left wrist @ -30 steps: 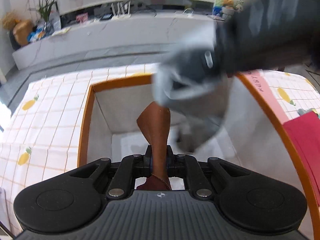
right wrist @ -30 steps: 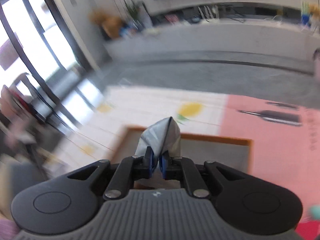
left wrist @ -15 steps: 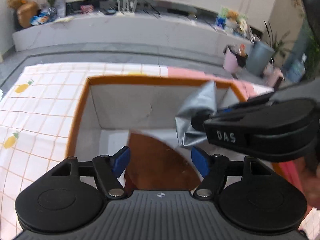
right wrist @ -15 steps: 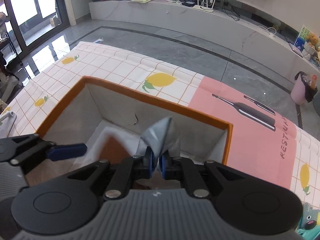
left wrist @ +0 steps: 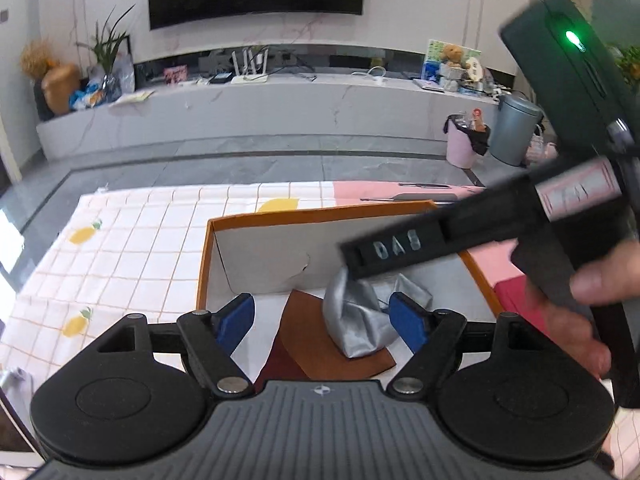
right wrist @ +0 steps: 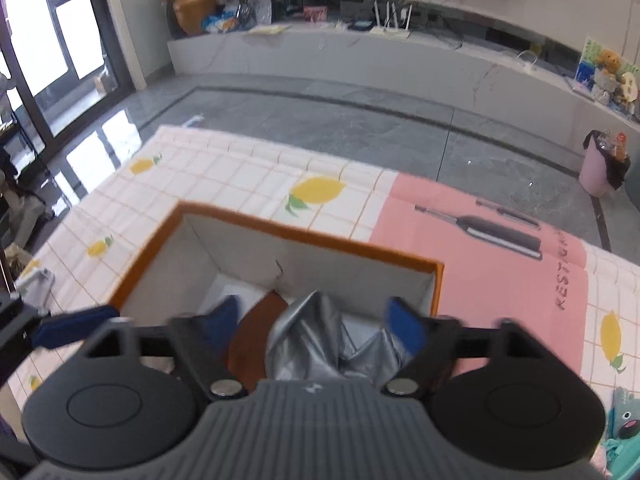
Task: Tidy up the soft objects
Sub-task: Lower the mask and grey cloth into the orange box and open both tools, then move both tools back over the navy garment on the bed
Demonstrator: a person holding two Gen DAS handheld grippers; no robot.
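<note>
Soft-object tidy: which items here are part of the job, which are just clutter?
Job:
- orange-rimmed box
- silver cloth, in the box
- brown cloth, under it
- left gripper and right gripper, both open

Lying about:
- red cloth beside the box, possibly next
- lemon-print tablecloth
- pink bin

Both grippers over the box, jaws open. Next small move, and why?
Probably lift the right gripper up and clear of the orange-rimmed box. Its jaws stand open and the silver pouch lies in the box on the brown piece, so that drop looks finished. The left gripper is open too, holding nothing. More soft items sit outside, like the teal plush.
</note>
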